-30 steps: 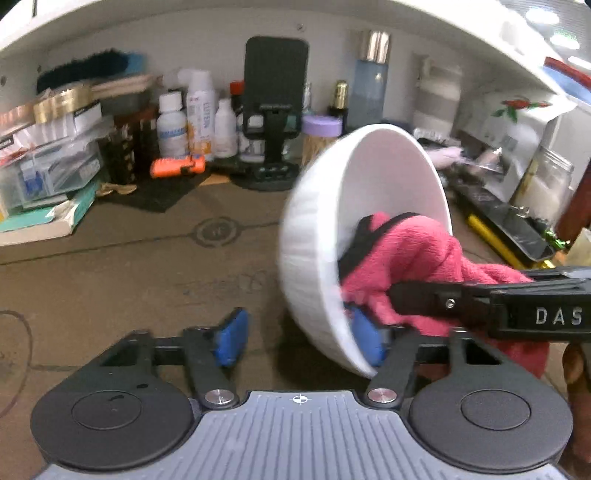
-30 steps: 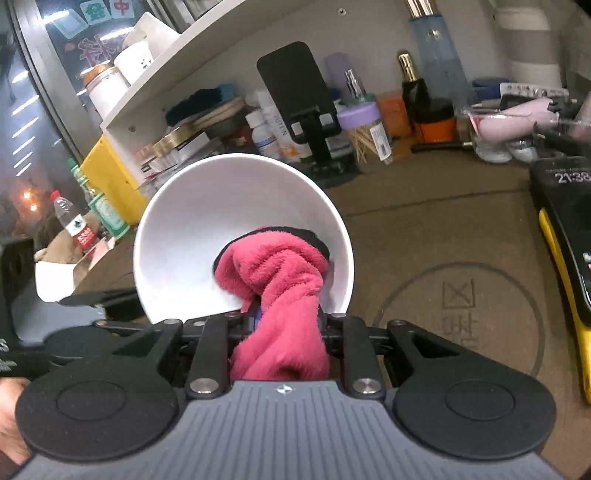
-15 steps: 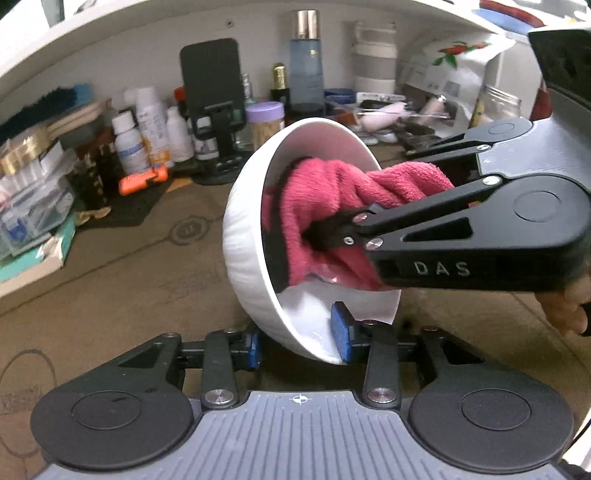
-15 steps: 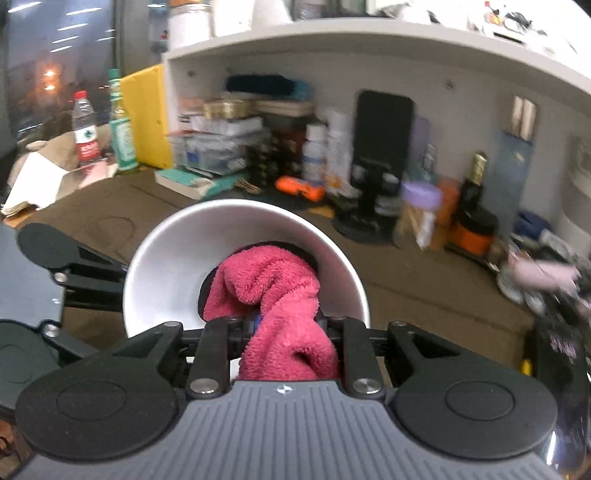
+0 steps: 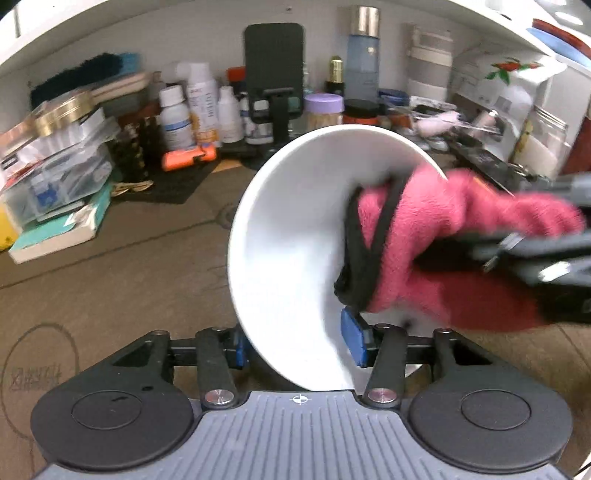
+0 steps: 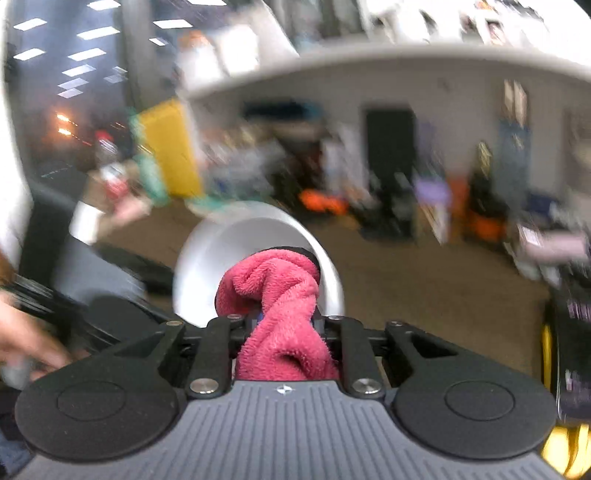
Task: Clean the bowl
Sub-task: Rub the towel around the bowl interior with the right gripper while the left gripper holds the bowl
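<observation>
Brown surface (image 5: 110, 266) below, bottles far back. Left hand-held gripper (image 5: 299, 347) has just spread around the tilted white bowl (image 5: 291, 236) (pads look loose). Right hand-held gripper (image 6: 284, 325) pinches the pink cloth (image 6: 280, 291) inside. One push could drop the bowl

Even indoor light, bright ceiling panels (image 6: 79, 35) at upper left — right view smeared throughout; left view sharp, only cloth (image 5: 454, 236) blurred, edges bowed.
</observation>
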`<action>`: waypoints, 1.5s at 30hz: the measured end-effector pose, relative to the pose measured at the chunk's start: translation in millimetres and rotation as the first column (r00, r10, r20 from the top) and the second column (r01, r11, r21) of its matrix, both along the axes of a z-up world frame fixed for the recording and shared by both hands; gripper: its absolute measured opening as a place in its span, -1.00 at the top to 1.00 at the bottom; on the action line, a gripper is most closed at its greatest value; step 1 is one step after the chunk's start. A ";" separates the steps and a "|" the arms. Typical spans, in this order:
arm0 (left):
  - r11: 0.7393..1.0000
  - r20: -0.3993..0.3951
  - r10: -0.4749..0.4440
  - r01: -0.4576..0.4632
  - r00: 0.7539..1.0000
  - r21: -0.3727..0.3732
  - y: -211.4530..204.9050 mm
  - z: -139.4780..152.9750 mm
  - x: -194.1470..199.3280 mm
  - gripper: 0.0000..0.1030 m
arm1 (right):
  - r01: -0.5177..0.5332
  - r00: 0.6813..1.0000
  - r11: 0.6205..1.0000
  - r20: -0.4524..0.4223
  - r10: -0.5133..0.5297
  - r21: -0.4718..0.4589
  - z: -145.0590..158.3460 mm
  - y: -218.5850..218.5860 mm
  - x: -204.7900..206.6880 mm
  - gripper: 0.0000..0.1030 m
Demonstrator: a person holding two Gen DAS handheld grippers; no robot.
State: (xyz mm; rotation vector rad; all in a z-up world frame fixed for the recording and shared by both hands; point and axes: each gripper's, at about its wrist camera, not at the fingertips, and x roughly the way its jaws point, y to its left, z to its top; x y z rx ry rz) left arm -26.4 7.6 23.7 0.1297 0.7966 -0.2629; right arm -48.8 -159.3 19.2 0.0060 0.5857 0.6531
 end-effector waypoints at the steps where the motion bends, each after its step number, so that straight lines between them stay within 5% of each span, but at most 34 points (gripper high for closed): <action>1: 1.000 0.006 0.016 -0.016 1.000 -0.013 0.5 0.1 -0.6 -0.67 | 0.027 0.999 1.000 -0.025 -0.027 0.000 -7.6 -1.3 5.2 0.59; 8: 0.997 0.021 0.058 -0.057 0.998 -0.061 -10.5 -9.3 14.6 -0.63 | 0.128 0.979 0.976 -0.181 -0.096 0.173 -26.8 -30.2 21.0 0.59; 10: 0.997 0.029 0.032 -0.030 0.999 -0.074 -13.3 -10.0 14.7 -0.40 | 0.140 0.978 0.976 -0.177 -0.110 0.167 -27.5 -31.9 20.9 0.59; 12: 0.997 0.037 -0.013 0.016 0.999 -0.081 -17.7 -9.3 11.6 0.20 | 0.133 0.979 0.978 -0.177 -0.104 0.159 -25.4 -34.7 22.0 0.59; 13: 0.996 0.040 -0.037 0.040 0.999 -0.081 -20.2 -8.7 9.7 0.31 | 0.128 0.981 0.981 -0.167 -0.102 0.149 -22.0 -35.0 22.1 0.59; 24: 0.988 -0.014 -0.147 0.147 0.989 0.035 -32.3 0.3 0.8 0.19 | 0.028 1.000 0.997 -0.002 -0.028 -0.071 14.3 15.9 40.5 0.59; 30: 0.995 -0.032 -0.096 0.096 0.995 0.005 -9.4 -2.1 6.5 0.15 | -0.171 0.985 0.983 0.041 0.168 0.066 31.4 19.3 17.2 0.59; 33: 0.996 -0.030 -0.085 0.085 0.996 -0.004 -1.6 -2.0 5.4 0.15 | -0.180 0.983 0.974 0.061 0.173 0.136 41.4 2.9 5.0 0.59; 40: 0.992 -0.002 -0.100 0.100 0.995 0.076 -10.7 0.5 -1.7 0.15 | -0.088 0.996 0.988 0.015 0.091 -0.127 16.0 12.9 -6.0 0.59; 45: 0.978 -0.010 -0.163 0.162 0.987 0.134 -17.4 4.5 -3.8 0.14 | -0.103 0.995 0.981 -0.002 0.104 -0.166 12.3 35.4 19.1 0.58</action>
